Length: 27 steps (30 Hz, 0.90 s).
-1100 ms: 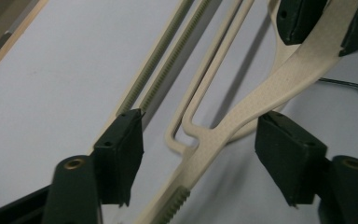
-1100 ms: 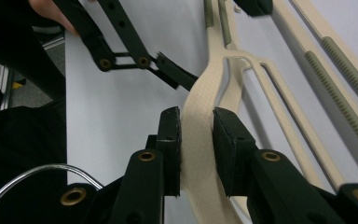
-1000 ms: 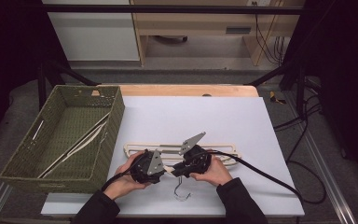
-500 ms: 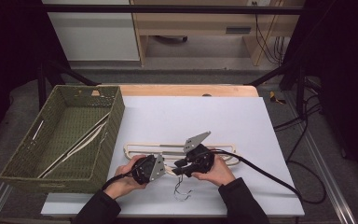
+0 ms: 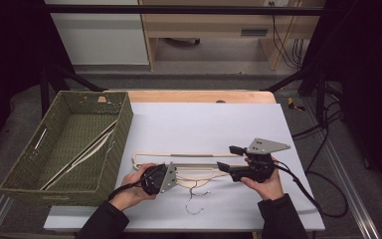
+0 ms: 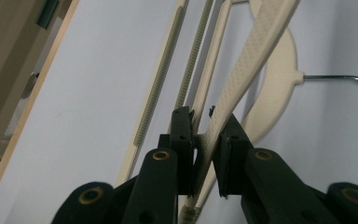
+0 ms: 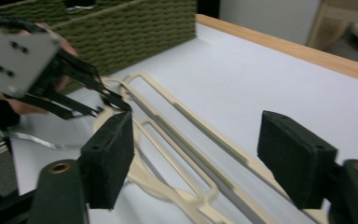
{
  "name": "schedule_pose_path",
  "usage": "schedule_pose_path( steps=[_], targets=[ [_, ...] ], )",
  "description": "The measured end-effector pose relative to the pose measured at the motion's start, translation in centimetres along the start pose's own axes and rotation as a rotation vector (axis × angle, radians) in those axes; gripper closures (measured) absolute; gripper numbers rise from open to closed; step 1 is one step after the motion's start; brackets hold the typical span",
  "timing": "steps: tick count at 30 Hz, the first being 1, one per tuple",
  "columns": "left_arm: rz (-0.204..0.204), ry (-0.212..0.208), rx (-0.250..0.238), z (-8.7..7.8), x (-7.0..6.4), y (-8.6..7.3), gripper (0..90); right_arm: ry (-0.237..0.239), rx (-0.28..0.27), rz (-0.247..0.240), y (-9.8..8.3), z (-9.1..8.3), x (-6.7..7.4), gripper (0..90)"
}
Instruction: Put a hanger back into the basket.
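High view: at the far left of the worktop (image 5: 204, 119) stands your green woven basket (image 5: 30, 172), with pale hangers lying inside it. Just right of it, near the front edge, your left hand-held gripper (image 5: 171, 178) has just been closing; the left gripper view shows its jaws clamped on an arm of the cream hanger (image 6: 242, 79). The hangers (image 5: 189, 162) lie flat on the worktop between your two hands, a wire hook (image 5: 194, 199) pointing toward you. Farther right, your right hand-held gripper (image 5: 229, 158) has just been opening; in the right gripper view its jaws stand wide apart above the hangers, gripping nothing.
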<state>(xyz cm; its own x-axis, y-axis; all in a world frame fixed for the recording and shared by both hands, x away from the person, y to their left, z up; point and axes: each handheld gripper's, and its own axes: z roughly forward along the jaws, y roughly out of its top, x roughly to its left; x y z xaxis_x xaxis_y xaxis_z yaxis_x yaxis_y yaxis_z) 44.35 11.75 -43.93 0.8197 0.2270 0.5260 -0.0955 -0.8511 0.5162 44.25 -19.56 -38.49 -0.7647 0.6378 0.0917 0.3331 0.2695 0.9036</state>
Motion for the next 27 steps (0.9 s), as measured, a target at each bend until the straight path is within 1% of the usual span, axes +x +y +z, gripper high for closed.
schedule_pose_path(
  steps=[1, 4, 5, 6, 9, 12, 13, 14, 15, 17, 18, 20, 23, 26, 27],
  targets=[
    [0.010, 0.000, 0.004, -0.1, 0.1, 0.1, 79.3, -0.020, 0.002, 0.007, -0.4, -0.4, -0.2, 24.2],
    [0.008, -0.006, -0.009, -0.2, 0.3, 0.4, 80.5, -0.059, 0.007, 0.031, -1.6, -1.5, -0.8, 20.9],
    [0.010, -0.009, -0.006, -0.3, 0.4, 0.5, 81.0, -0.072, 0.007, 0.041, -2.0, -1.7, -0.9, 19.6],
    [0.006, -0.008, -0.004, -0.4, 0.4, 0.6, 81.4, -0.076, 0.012, 0.045, -2.2, -2.0, -1.0, 18.6],
    [-0.002, -0.007, -0.011, -0.7, 0.5, 0.7, 82.5, -0.109, 0.011, 0.058, -2.9, -2.7, -1.4, 16.5],
    [-0.017, -0.009, -0.013, -1.1, 0.7, 0.7, 85.4, -0.119, -0.004, 0.078, -3.3, -3.1, -1.7, 15.5],
    [-0.037, -0.014, -0.015, -1.2, 0.7, 0.7, 86.3, -0.121, -0.002, 0.080, -3.3, -3.2, -1.8, 15.2],
    [-0.051, -0.010, -0.011, -1.3, 0.8, 0.7, 86.4, -0.126, -0.006, 0.085, -3.4, -3.3, -1.9, 14.5],
    [-0.053, -0.009, -0.010, -1.4, 0.9, 0.6, 86.4, -0.130, -0.010, 0.089, -3.4, -3.4, -1.9, 13.7],
    [-0.085, -0.025, -0.013, -1.6, 1.1, 0.5, 86.5, -0.138, -0.017, 0.098, -3.5, -3.5, -2.0, 12.6],
    [-0.099, -0.027, -0.013, -1.7, 1.2, 0.6, 86.5, -0.139, -0.017, 0.098, -3.5, -3.6, -2.1, 12.6],
    [-0.116, -0.026, -0.023, -2.0, 1.2, 0.6, 86.6, -0.137, -0.018, 0.106, -3.6, -3.6, -2.2, 12.5],
    [-0.154, -0.026, -0.036, -2.6, 1.4, 0.8, 86.6, -0.140, -0.011, 0.104, -3.7, -3.5, -2.2, 11.1],
    [-0.214, -0.022, -0.066, -3.4, 1.6, 0.9, 86.6, -0.138, -0.008, 0.104, -3.7, -3.4, -2.2, 11.1],
    [-0.243, -0.023, -0.083, -3.7, 1.6, 0.9, 86.6, -0.135, -0.004, 0.099, -3.7, -3.4, -2.3, 11.0]
  ],
)
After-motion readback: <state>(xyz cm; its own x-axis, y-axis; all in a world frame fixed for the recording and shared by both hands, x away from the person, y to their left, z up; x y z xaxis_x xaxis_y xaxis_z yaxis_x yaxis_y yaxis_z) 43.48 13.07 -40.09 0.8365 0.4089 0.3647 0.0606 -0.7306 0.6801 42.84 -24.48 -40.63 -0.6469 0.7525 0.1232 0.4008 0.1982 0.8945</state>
